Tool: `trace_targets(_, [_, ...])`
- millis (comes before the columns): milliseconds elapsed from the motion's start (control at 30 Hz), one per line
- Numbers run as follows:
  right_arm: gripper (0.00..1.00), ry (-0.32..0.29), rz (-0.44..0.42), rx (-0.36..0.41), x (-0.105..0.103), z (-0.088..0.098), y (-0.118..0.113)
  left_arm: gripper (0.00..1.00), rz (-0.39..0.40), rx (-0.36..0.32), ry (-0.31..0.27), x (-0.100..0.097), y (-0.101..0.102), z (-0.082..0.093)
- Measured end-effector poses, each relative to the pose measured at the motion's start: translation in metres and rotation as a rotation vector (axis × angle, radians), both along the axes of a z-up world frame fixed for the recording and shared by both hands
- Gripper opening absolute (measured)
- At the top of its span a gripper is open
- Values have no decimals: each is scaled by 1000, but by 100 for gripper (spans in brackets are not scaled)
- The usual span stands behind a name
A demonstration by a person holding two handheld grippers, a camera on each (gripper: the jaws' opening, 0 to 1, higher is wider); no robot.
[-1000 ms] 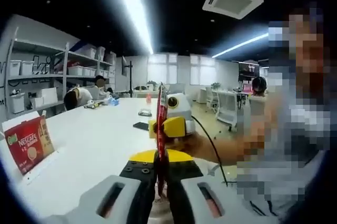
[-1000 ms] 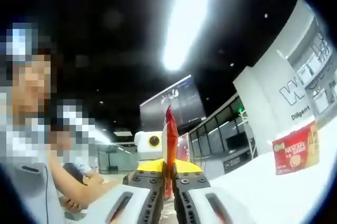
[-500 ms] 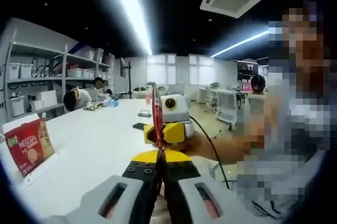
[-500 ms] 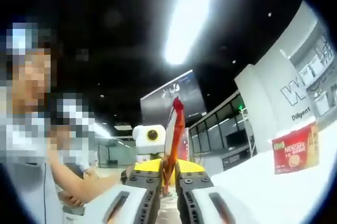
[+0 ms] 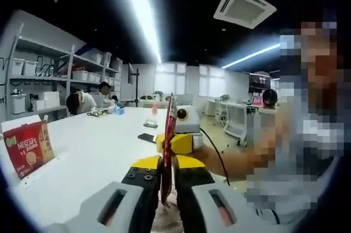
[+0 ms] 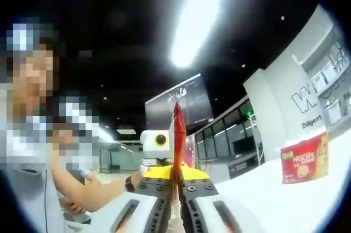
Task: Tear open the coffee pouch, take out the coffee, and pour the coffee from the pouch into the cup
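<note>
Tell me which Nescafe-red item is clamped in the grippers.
The thin coffee pouch, held edge-on between both grippers, left gripper and right gripper. The red box stands untouched on the table.

Pouch [image 5: 168, 134] between both grippers' fingers [image 5: 143, 181]

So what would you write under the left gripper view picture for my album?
Both grippers pinch a red coffee pouch upright above a white table, Nescafe box at left.
</note>
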State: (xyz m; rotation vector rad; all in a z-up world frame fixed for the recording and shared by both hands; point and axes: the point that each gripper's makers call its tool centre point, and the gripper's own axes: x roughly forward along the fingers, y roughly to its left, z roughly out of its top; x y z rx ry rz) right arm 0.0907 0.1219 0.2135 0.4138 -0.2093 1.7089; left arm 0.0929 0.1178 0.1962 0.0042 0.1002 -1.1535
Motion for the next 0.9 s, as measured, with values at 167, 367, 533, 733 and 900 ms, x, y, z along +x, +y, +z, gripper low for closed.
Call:
trace_targets(167, [4,9,2,1,1,1,3,11,4,28,1,2,3,-1])
trace_targets(367, [4,1,11,-14,-4,-1,8,7,-2,46,-22,0,1,-5])
trace_targets(533, [5,-3,20,-20,-5,-2,6,4,-14,50,-25,-3,-2,-5])
trace_targets(733, [8,2,30,-15,-7,-2,3,4,-25,55,-43,-6,-4,-6])
trace_targets(900, [9,10,24,4,-3,0,-1,4,-21,60,-31,-5,-4,-11])
